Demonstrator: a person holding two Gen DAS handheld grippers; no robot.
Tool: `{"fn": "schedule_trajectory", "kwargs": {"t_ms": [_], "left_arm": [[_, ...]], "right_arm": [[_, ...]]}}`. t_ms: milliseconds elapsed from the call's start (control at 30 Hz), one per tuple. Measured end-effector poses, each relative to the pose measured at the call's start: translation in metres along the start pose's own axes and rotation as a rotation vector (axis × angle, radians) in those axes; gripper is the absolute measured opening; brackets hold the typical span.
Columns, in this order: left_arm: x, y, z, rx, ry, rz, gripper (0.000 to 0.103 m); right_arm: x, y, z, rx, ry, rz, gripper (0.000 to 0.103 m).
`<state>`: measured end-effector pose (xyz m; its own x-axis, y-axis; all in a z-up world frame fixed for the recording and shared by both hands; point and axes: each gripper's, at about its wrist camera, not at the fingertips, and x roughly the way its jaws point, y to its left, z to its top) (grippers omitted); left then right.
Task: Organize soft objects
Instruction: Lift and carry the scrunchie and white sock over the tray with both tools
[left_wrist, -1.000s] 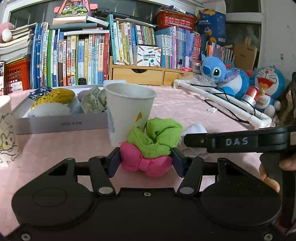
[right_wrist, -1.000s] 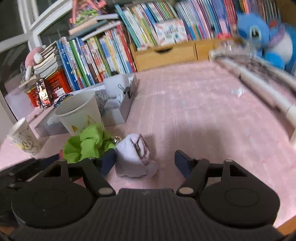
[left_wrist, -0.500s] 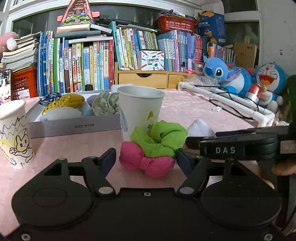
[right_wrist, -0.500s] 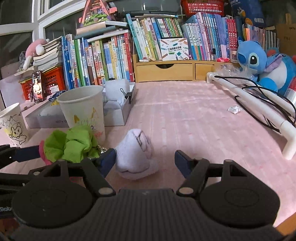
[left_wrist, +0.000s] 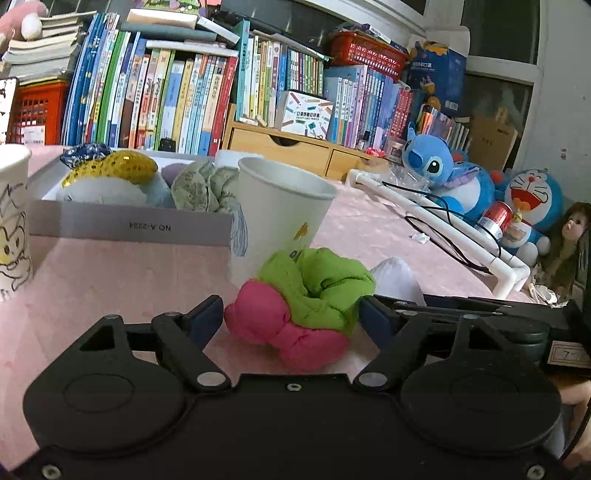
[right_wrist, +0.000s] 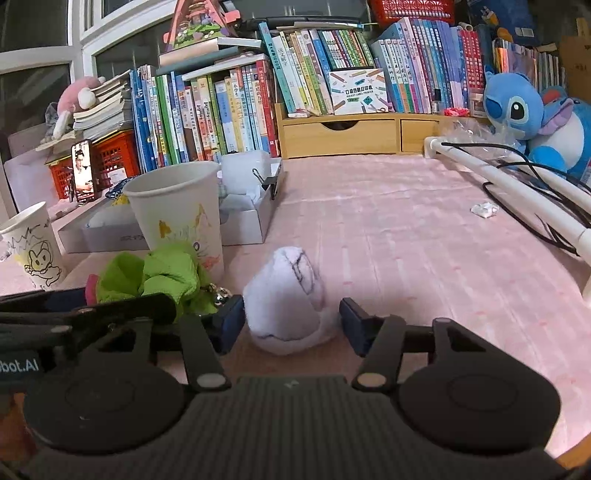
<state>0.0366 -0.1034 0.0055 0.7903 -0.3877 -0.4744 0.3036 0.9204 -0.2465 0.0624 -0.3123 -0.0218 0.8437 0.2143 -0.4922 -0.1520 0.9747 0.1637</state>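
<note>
Pink-and-green scrunchie between parted left gripper; white sock ball inside closing, untouching right gripper

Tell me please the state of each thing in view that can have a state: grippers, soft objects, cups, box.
left gripper: open, jaws just opening, pink-and-green bundle between them.
right gripper: open, jaws just closing around the white sock.
pink-and-green bundle: lying on the table, released.
white sock: balled, on the table.
paper cup: upright.
grey box: open, holding soft items.
</note>
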Motion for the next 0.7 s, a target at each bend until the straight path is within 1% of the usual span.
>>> {"fn": "schedule_trajectory", "kwargs": {"t_ms": [100, 167, 233, 367, 467, 700], "left_arm": [[0.003, 0.001, 0.000, -0.016, 0.012, -0.012, 0.072], [0.005, 0.001, 0.000, -0.028, 0.017, -0.016, 0.067], [0.006, 0.002, 0.001, -0.036, 0.023, -0.023, 0.065], [0.005, -0.001, 0.001, -0.030, 0.021, -0.017, 0.058], [0.002, -0.003, 0.002, -0.025, 0.012, -0.010, 0.056], [-0.008, -0.007, 0.006, 0.003, -0.013, 0.009, 0.055]], "right_arm": [[0.000, 0.000, -0.001, 0.004, -0.002, 0.001, 0.060], [0.000, 0.000, -0.001, 0.011, -0.004, 0.002, 0.059], [-0.001, 0.000, -0.001, 0.017, -0.007, 0.003, 0.058], [-0.003, -0.001, -0.001, 0.031, -0.013, 0.005, 0.056], [-0.006, 0.000, 0.000, 0.037, -0.021, 0.004, 0.055], [-0.014, 0.001, 0.003, 0.046, -0.037, -0.011, 0.054]]}}
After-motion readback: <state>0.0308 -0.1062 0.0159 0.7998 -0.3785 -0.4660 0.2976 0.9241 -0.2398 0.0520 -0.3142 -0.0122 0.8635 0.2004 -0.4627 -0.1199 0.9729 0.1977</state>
